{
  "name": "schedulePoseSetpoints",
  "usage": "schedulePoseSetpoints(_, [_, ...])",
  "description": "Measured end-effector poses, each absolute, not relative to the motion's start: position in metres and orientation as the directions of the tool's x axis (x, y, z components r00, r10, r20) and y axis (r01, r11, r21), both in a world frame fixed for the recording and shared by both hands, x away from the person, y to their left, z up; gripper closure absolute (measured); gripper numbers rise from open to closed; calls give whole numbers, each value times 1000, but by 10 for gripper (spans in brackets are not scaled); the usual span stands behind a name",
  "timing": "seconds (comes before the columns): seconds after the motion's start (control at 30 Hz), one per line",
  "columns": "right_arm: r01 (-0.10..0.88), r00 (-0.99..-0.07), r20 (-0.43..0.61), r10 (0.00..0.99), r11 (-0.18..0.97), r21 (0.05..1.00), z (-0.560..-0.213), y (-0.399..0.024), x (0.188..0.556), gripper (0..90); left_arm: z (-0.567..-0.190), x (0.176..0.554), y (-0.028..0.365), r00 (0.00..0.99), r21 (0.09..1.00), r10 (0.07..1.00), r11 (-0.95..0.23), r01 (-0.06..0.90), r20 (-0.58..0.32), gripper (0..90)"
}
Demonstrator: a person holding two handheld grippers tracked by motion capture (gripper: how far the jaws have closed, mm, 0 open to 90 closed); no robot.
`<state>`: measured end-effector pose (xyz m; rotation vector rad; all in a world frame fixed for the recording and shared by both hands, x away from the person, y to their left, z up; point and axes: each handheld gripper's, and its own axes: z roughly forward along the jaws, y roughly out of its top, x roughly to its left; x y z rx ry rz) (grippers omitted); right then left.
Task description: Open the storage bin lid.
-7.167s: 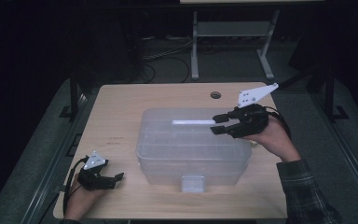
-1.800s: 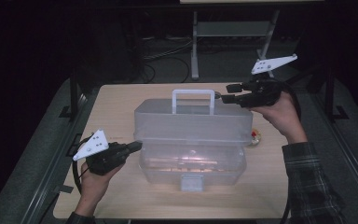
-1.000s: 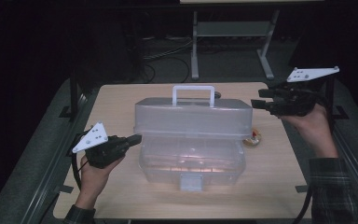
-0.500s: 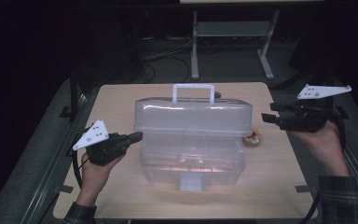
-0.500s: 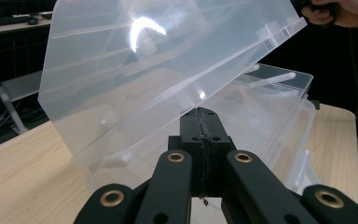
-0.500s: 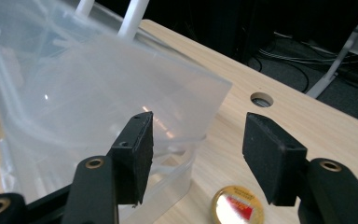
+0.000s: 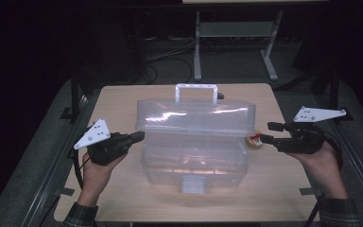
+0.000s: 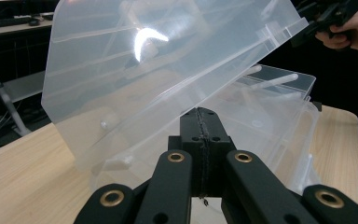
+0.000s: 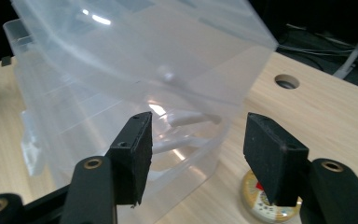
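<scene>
While the left gripper (image 7: pixel 134 137) sat with jaws together, tips against the left end of the raised lid (image 7: pixel 196 116) of the clear plastic storage box (image 7: pixel 194 158) mid-tabletop (image 7: pixel 123 101), the lid stood tilted open. Right gripper (image 7: pixel 268 133), jaws apart with nothing between them and just opened wider, hovered off the box's right end, near a small round gold-and-red tin (image 9: pixel 265 200) on the wood.

Count on the table (image 7: pixel 123 198): one clear plastic box (image 7: pixel 194 158) with one hinged lid (image 7: pixel 196 118) and one handle (image 7: pixel 196 87); one small round gold-and-red item (image 7: pixel 254 140); two hand-held grippers, left gripper (image 7: pixel 134 137) and right gripper (image 7: pixel 270 133).
</scene>
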<state>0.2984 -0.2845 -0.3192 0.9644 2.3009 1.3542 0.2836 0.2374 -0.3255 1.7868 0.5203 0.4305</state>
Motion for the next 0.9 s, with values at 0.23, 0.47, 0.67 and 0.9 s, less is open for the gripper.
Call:
schedulePoseSetpoints(0.23, [376,-749,69,659,337,863,-321,-266,297,413,-324,285,238,834,964,551,-237,124,28,899])
schedulePoseSetpoints(0.47, [360,-754,67,654,326,874,-317,-257,302,419,-323,287,238,837,963,546,-239,126,26,899])
schedulePoseSetpoints(0.67, [354,-747,55,663,326,877,-313,-256,304,429,-318,291,238,837,962,546,-240,129,24,899])
schedulePoseSetpoints(0.9, [333,-743,34,668,325,885,-308,-253,306,460,-313,297,237,836,962,548,-242,124,30,899])
